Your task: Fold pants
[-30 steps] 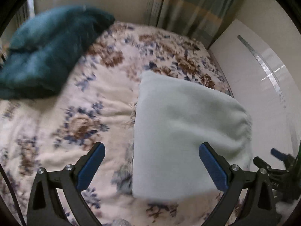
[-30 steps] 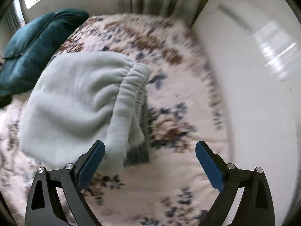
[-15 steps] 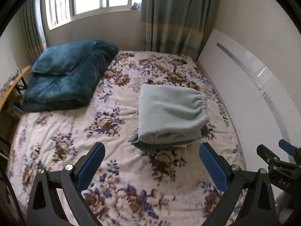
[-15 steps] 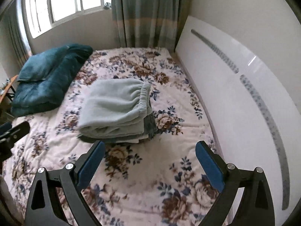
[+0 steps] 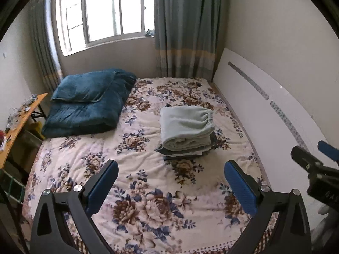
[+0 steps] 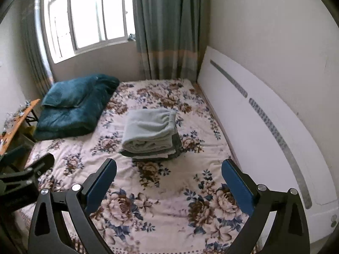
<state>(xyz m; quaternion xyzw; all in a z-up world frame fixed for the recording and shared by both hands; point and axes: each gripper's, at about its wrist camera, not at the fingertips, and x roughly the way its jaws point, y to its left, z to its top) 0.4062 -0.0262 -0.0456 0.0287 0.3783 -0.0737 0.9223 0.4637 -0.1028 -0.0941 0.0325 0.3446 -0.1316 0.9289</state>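
Observation:
The pale green pants (image 5: 186,127) lie folded, elastic waistband to the right, on top of a small stack of darker folded clothes (image 5: 186,153) in the middle of the floral bed (image 5: 148,201). They also show in the right wrist view (image 6: 150,129). My left gripper (image 5: 170,182) is open and empty, well back from the stack, above the near part of the bed. My right gripper (image 6: 168,180) is open and empty, likewise back from the stack. The right gripper shows at the right edge of the left wrist view (image 5: 315,165).
A folded dark teal quilt with a pillow (image 5: 89,101) lies at the bed's far left. A white headboard (image 5: 264,110) runs along the right. A cluttered wooden side table (image 5: 19,120) stands left. Window and curtains (image 5: 186,27) are behind.
Both grippers have pulled back and up from right over the folded pants to far from them. The pants stay folded on the stack.

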